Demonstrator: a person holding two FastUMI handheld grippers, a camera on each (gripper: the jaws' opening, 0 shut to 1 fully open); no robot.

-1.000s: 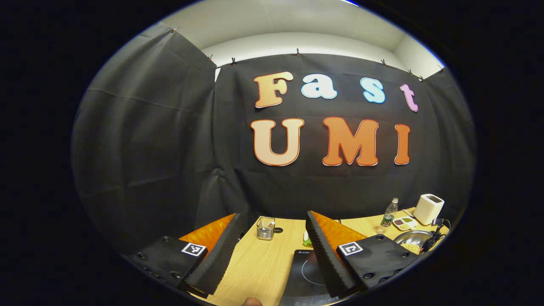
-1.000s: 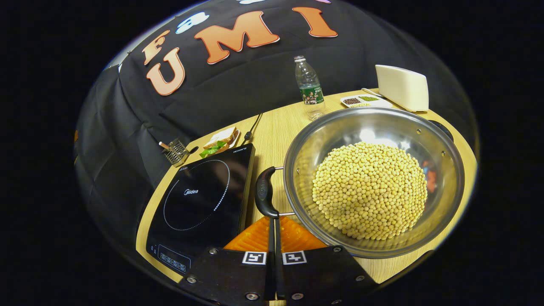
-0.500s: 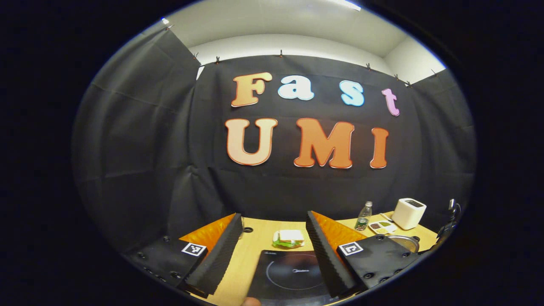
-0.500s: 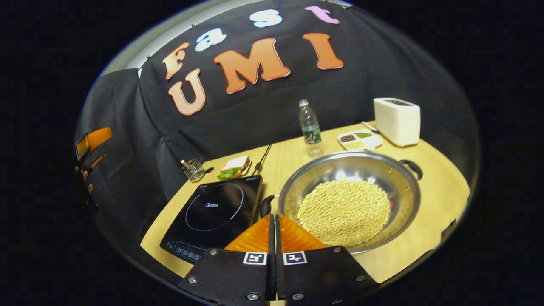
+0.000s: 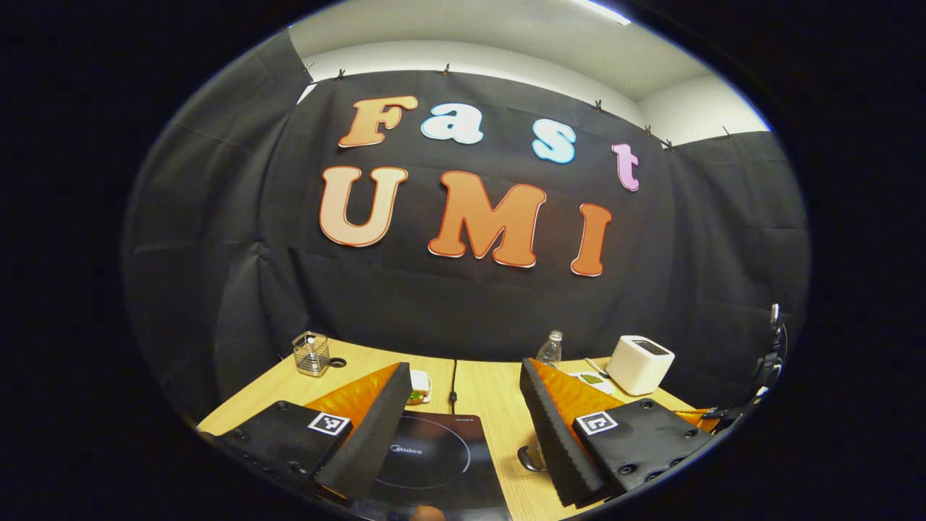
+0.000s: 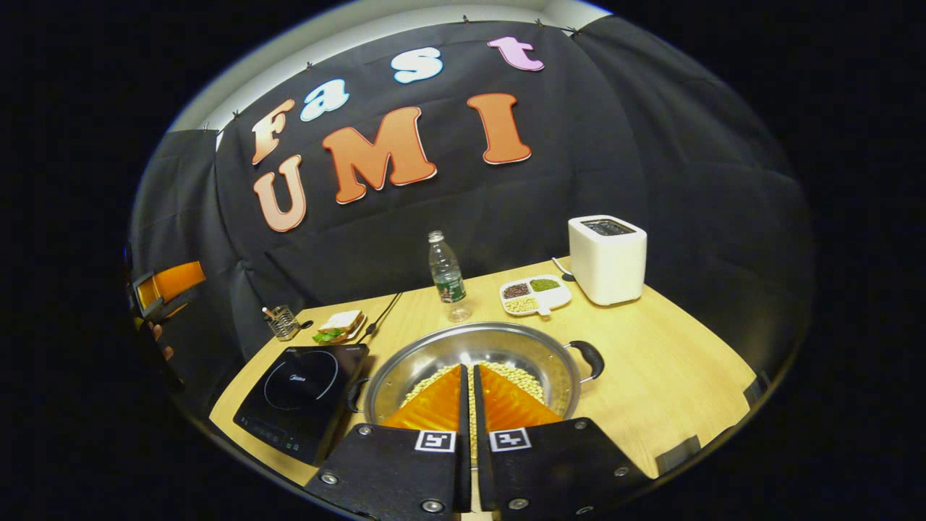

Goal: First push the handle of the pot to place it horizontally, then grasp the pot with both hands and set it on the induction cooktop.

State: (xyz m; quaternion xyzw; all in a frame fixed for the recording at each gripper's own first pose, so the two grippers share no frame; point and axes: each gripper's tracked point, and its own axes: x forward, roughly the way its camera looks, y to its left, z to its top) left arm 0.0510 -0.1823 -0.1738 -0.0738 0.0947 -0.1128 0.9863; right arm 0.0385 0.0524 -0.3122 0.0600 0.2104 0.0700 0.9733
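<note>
A steel pot [image 6: 499,341] holding soybeans [image 6: 522,378] rests on the wooden table, with one black handle on its left [image 6: 354,394] and one on its right [image 6: 589,358]. The black induction cooktop [image 6: 300,401] lies just left of it. My right gripper [image 6: 468,369] is shut on nothing and hovers over the pot's near side. In the left gripper view, my left gripper [image 5: 463,369] is open above the cooktop [image 5: 434,463]. The pot's left handle [image 5: 532,459] peeks out beside its right finger, which hides the pot's bowl.
Along the table's back stand a water bottle [image 6: 447,278], a white divided tray [image 6: 534,293] of beans and a white toaster [image 6: 608,257]. A sandwich plate [image 6: 340,325] and a wire basket [image 6: 281,322] sit behind the cooktop. The table's right half is bare wood.
My right gripper, still shut, has drawn back and risen from the pot's left handle. The left gripper has swung right, bringing the cooktop between its open fingers.
</note>
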